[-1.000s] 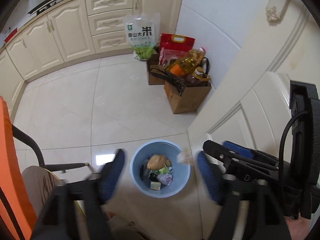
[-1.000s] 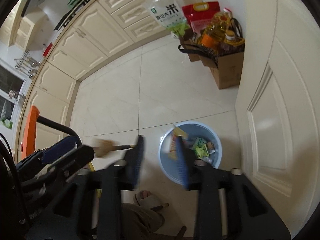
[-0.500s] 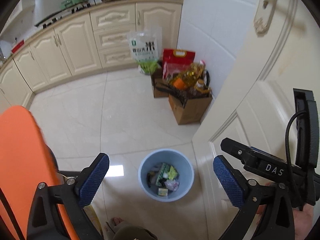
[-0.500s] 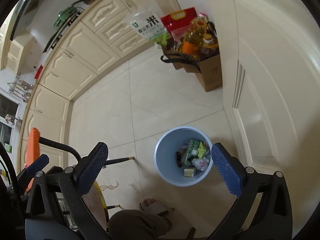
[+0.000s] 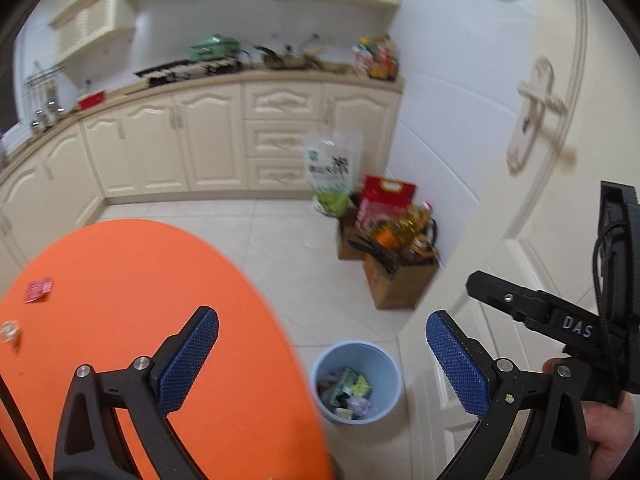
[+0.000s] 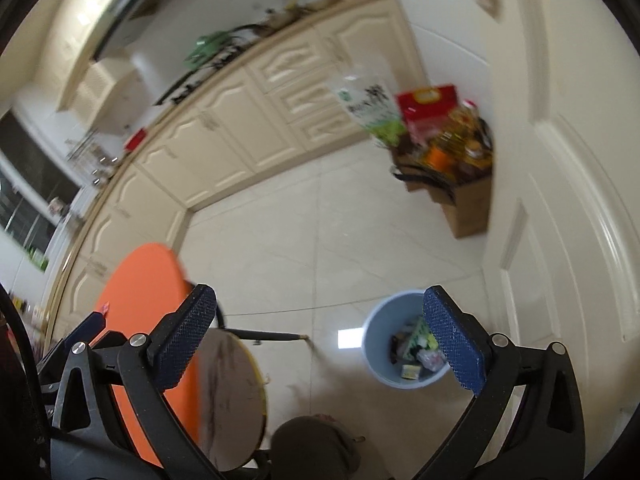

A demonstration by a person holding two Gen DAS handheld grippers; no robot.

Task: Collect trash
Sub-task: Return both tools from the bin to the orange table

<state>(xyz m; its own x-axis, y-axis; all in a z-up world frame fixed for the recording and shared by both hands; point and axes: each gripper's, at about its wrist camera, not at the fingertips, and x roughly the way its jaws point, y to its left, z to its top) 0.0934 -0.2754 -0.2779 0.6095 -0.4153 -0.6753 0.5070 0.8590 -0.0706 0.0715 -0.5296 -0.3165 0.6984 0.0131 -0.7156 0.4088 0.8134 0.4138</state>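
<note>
A light blue trash bin [image 5: 356,380] stands on the tiled floor by the white door, holding several wrappers; it also shows in the right wrist view [image 6: 404,340]. My left gripper [image 5: 322,362] is open and empty, raised above the edge of an orange round table [image 5: 132,304]. On that table lie a small red wrapper [image 5: 38,290] and a clear crumpled piece [image 5: 9,332] at the far left. My right gripper [image 6: 318,338] is open and empty, high above the floor, its right finger over the bin.
A cardboard box [image 5: 396,280] with oil bottles, a red bag and a rice bag [image 5: 330,172] stand against the wall. Cream kitchen cabinets [image 5: 208,140] run along the back. A round stool [image 6: 232,396] stands beside the table. The white door [image 5: 520,184] is on the right.
Both grippers have risen and tilted up, away from the bin. The orange table top has come into the left view. A second ago both were narrower over the bin; now they are wide open.
</note>
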